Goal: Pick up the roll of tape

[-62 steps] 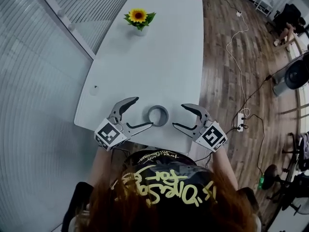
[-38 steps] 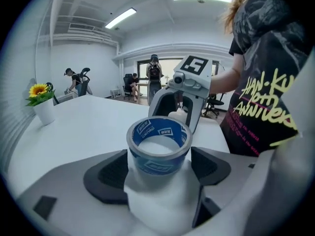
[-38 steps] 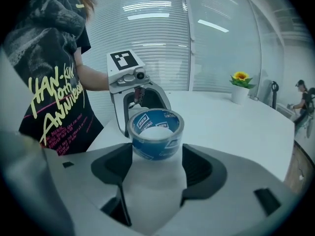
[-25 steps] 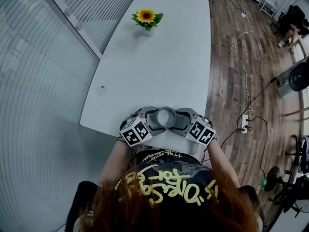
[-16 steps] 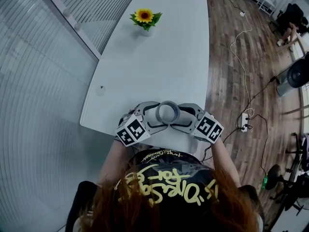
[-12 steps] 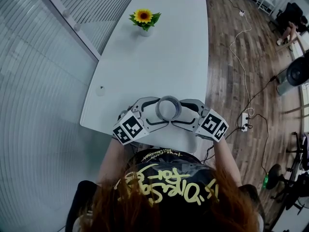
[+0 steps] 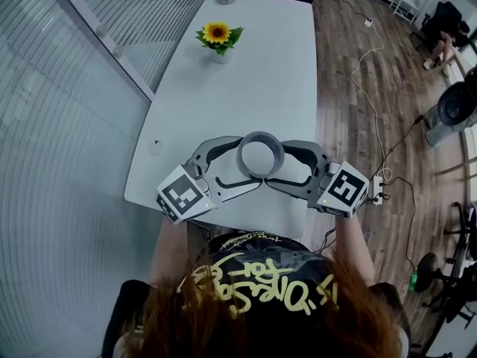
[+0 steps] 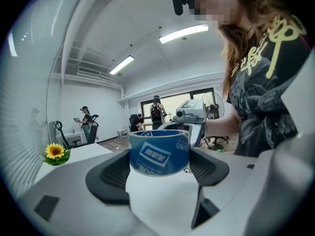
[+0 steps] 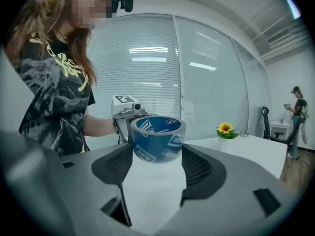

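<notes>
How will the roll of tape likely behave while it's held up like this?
Probably stiff: the roll of tape looks fully round with the left tongs and right tongs both pressing its sides. Likely light, since side pressure alone carries it above the table. Its glossy, curved wall could slip or pivot in that hold.
</notes>
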A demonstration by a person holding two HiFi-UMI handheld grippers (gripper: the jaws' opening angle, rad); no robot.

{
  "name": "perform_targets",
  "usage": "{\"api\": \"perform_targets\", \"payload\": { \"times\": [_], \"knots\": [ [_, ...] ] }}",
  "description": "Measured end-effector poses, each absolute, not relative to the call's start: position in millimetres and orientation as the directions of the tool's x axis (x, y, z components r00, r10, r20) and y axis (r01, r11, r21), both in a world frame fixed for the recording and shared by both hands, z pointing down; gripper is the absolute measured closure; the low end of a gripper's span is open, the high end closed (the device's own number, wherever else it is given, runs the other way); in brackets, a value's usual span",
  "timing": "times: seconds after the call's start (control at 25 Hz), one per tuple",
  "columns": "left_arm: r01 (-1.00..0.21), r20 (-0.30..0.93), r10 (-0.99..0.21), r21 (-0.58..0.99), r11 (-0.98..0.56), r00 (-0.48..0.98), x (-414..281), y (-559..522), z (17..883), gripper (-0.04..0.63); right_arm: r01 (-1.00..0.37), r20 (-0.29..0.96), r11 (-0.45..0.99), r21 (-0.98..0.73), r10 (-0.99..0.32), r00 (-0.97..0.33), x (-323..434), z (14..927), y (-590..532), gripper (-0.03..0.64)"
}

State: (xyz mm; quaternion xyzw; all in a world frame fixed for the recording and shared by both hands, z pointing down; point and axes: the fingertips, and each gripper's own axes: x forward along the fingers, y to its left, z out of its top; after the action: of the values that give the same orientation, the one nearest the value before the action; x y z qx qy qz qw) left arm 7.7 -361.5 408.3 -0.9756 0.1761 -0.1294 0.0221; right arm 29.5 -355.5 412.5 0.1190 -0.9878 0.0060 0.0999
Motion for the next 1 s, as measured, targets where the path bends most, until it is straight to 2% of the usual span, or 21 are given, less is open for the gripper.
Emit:
{"api": "perform_targets", "payload": {
  "times": [0.4, 0.68, 1.0],
  "knots": [
    [-0.365, 0.118, -0.37, -0.062, -0.929, 0.921, 6.1, -369.2, 363.8, 0.224, -0.259, 0.001, 0.966, 0.025, -0.259, -0.966, 32.7, 359.0, -362.4, 0.302],
    [-0.364, 0.026, -0.364, -0.026, -0.931, 0.931, 7.8, -369.3, 348.2, 0.224, -0.272, -0.044, 0.962, 0.025, -0.271, -0.962, 38.8, 347.1, -363.2, 0.301],
    [-0.371, 0.029, -0.372, -0.04, -0.928, 0.928, 7.4, -369.9, 346.3, 0.224, -0.285, -0.037, 0.958, 0.019, -0.284, -0.958, 38.2, 345.8, -363.6, 0.301]
  ]
}}
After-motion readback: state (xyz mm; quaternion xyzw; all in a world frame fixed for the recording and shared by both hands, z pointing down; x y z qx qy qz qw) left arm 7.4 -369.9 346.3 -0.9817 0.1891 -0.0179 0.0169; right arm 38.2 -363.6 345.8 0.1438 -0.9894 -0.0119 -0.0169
